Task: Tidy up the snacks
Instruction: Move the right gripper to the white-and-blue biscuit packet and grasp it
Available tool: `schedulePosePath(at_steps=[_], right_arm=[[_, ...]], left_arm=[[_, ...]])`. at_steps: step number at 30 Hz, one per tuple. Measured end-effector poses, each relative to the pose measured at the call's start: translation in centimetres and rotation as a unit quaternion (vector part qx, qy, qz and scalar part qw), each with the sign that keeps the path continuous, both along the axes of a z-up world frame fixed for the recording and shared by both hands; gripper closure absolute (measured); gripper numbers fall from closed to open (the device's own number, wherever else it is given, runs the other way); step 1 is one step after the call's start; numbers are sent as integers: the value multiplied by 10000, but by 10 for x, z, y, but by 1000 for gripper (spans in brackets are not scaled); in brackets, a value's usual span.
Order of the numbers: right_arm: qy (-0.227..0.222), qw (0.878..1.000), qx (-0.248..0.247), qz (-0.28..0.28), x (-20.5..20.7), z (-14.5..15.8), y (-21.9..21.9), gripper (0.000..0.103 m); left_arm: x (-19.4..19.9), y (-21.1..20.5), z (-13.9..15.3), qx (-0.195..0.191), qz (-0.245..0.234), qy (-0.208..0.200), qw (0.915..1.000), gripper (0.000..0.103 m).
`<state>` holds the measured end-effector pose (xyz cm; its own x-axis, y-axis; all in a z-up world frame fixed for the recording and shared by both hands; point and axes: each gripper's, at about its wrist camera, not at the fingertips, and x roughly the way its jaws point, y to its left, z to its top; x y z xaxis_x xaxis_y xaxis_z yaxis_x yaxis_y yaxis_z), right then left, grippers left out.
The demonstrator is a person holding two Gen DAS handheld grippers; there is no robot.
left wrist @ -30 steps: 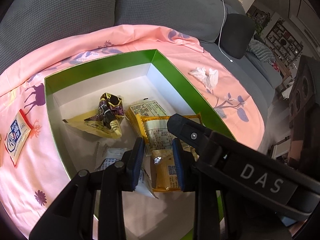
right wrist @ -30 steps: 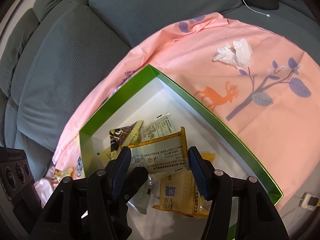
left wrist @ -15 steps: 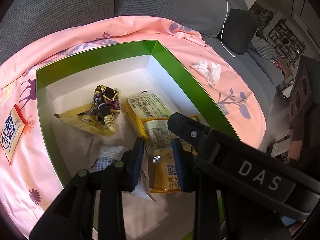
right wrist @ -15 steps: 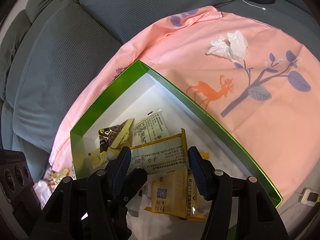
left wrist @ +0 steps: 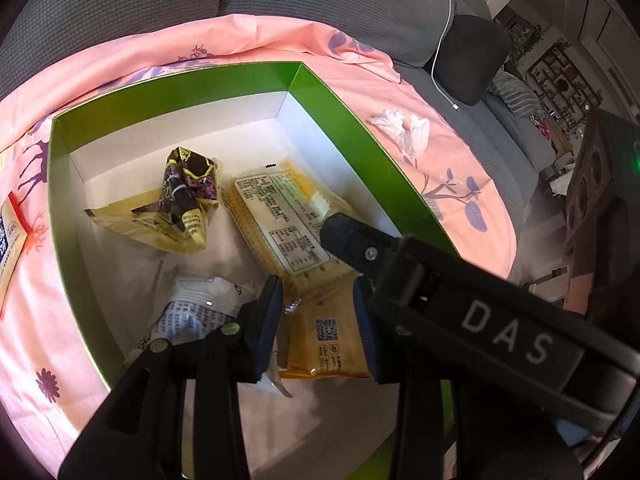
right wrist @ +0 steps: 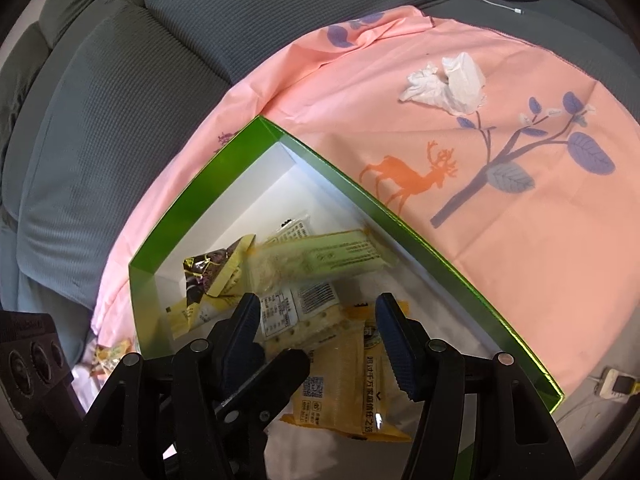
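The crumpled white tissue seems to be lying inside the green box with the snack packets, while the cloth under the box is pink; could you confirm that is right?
Not quite. The crumpled white tissue lies outside the green box, on the pink cloth beyond the box's far wall, as the right wrist view shows. The snack packets are indeed inside the box, and the cloth under it is pink.

Yellow snack packets (left wrist: 280,224) lie jumbled flat inside the green-rimmed box (left wrist: 360,132).

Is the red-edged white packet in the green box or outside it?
Outside. The red-edged white packet lies on the pink cloth, left of the green box wall in the left wrist view.
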<state>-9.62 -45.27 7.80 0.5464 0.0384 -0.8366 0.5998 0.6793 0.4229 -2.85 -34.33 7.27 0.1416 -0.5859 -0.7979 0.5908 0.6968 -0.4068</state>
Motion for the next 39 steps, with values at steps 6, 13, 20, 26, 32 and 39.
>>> schedulePosePath(at_steps=[6,13,20,26,32,39], right_arm=[[-197,9996,-211,-76,-5,14,3,41],[-611,9966,-553,86,-7,40,25,38],[-982,9907,-832,449,4,64,64,20],[-1034,9845,-1028,971,24,72,112,19],[-911,9813,-670,1561,55,62,168,19],[73,9911,187,1319,121,7,220,19]], left_arm=[[-3,25,19,-296,106,-77,9995,45],[-6,91,51,-590,598,-489,9953,21],[-3,194,56,-518,1571,-663,9840,18],[-2,288,41,9,2481,-790,9655,15],[1,358,2,120,3333,-562,9411,5],[14,387,-9,307,3698,-557,9269,5]])
